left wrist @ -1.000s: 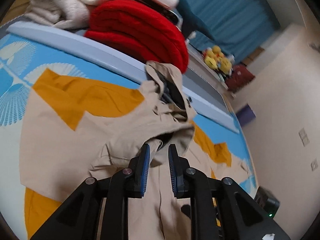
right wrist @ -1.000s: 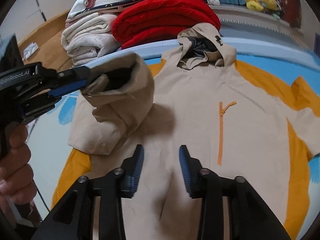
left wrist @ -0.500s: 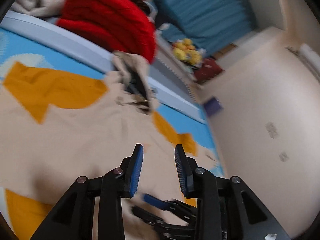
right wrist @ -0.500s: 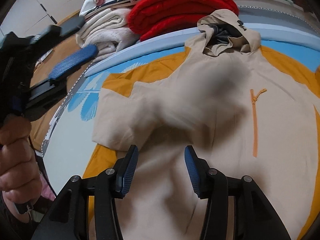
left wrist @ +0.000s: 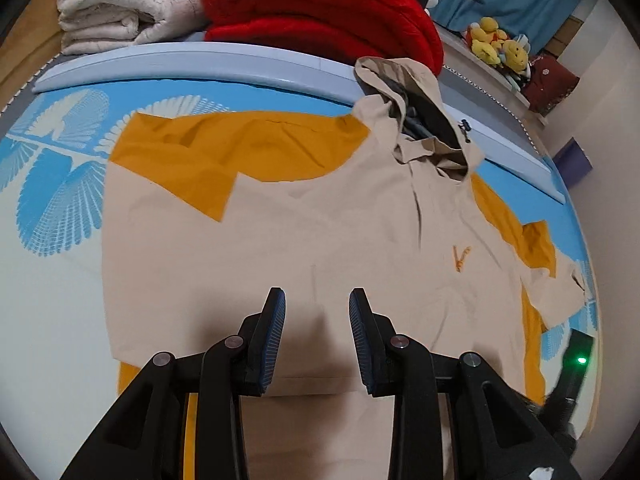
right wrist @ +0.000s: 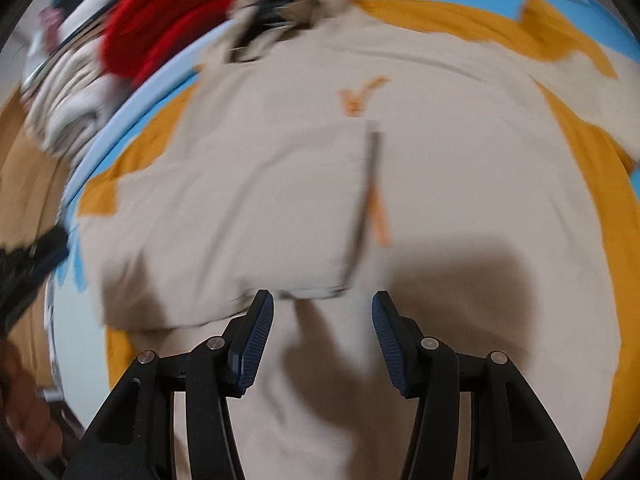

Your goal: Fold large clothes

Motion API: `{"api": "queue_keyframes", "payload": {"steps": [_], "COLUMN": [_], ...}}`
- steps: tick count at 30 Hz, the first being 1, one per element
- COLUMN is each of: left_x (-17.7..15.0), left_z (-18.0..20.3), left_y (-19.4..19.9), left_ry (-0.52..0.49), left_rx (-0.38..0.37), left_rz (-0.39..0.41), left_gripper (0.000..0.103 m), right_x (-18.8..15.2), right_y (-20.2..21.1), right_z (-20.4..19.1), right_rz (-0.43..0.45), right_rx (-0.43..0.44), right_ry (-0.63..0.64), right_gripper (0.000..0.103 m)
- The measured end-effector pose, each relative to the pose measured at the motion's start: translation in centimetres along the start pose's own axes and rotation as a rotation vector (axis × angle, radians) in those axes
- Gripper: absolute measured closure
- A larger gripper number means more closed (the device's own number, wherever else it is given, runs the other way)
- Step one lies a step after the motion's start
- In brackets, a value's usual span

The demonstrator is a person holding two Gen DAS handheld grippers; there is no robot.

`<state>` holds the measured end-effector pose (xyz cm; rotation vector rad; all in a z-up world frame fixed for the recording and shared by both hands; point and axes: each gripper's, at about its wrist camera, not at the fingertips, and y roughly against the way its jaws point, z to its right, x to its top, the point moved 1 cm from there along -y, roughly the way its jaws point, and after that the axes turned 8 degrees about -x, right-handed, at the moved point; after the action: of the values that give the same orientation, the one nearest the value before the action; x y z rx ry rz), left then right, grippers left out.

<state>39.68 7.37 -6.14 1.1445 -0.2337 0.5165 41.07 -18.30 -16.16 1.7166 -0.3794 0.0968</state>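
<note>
no readable text or labels

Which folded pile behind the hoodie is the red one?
The red pile sits right behind the hood. The cream pile beside it, farther from the hood, is pale and fluffy.

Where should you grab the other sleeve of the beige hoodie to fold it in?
Probably the cuff end of the unfolded sleeve. It lies flat, stretched away from the hoodie body, so its free edge is easiest to pinch. Come from the outer side, low over the bed sheet, and slide one jaw under.
</note>
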Motion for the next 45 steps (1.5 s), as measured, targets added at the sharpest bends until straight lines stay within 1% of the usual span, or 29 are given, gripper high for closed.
{"api": "queue_keyframes", "payload": {"steps": [2,4,5,6,8,9,11,14,17,19,21,24,26,29,33,35,37,39,43,45], "left_x": [0.0,0.1,0.1,0.2,0.4,0.4,0.4,0.5,0.6,0.6,0.6,0.6,0.7,0.7,0.7,0.7,0.6,0.7,0.8,0.8], "left_z": [0.1,0.0,-0.2,-0.3,-0.6,-0.5,-0.6,-0.6,-0.6,-0.7,-0.8,-0.9,-1.0,-1.0,-1.3,-1.5,-1.7,-1.9,-2.5,-3.0], "left_y": [0.0,-0.1,-0.1,-0.1,0.0,0.1,0.1,0.1,0.1,0.1,0.1,0.0,0.0,0.0,-0.1,-0.2,-0.3,-0.3,-0.2,-0.2], "left_ry": [-0.008,-0.007,-0.003,0.004,0.017,0.021,0.025,0.024,0.028,0.029,0.03,0.032,0.033,0.034,0.037,0.043,0.048,0.053,0.07,0.081], "left_rx": [0.008,0.016,0.017,0.018,0.022,0.023,0.023,0.02,0.018,0.018,0.021,0.022,0.022,0.024,0.028,0.034,0.036,0.042,0.048,0.056], "left_rz": [0.003,0.006,0.005,0.006,0.008,0.008,0.008,0.008,0.01,0.009,0.008,0.006,0.004,0.002,-0.004,-0.011,-0.016,-0.017,-0.016,-0.019], "left_gripper": [0.075,0.074,0.074,0.074,0.074,0.075,0.074,0.075,0.075,0.074,0.074,0.074,0.075,0.074,0.074,0.074,0.074,0.074,0.074,0.075], "right_x": [0.2,0.3,0.4,0.5,0.7,0.4,0.8,1.6,2.5,3.0,3.3,3.9,4.4,5.4,7.2,7.8,8.0,8.3,8.4,8.5], "right_y": [-0.8,-1.0,-1.1,-1.0,-0.9,-0.6,-0.3,1.0,3.6,5.8,7.8,9.7,10.7,11.5,11.7,11.8,11.6,11.1,10.7,10.9], "right_z": [0.0,-0.3,-0.6,-0.8,-1.4,-1.4,-1.4,-1.0,-1.4,-2.1,-2.4,-2.4,-1.5,0.4,3.7,4.9,5.5,6.0,7.0,7.5], "right_rz": [-0.015,-0.011,-0.004,0.002,0.012,0.026,0.052,0.099,0.204,0.298,0.383,0.471,0.509,0.537,0.542,0.547,0.548,0.532,0.515,0.519], "right_rx": [0.005,0.001,0.001,0.009,0.035,0.033,0.047,0.081,0.109,0.115,0.105,0.078,0.051,-0.002,-0.09,-0.122,-0.154,-0.191,-0.231,-0.259], "right_ry": [-0.005,0.006,0.014,0.019,0.036,0.045,0.054,0.051,0.095,0.154,0.203,0.244,0.248,0.219,0.128,0.106,0.103,0.091,0.05,0.027], "right_gripper": [0.05,0.05,0.053,0.062,0.076,0.084,0.094,0.095,0.096,0.096,0.096,0.096,0.097,0.097,0.097,0.097,0.097,0.096,0.096,0.092]}}
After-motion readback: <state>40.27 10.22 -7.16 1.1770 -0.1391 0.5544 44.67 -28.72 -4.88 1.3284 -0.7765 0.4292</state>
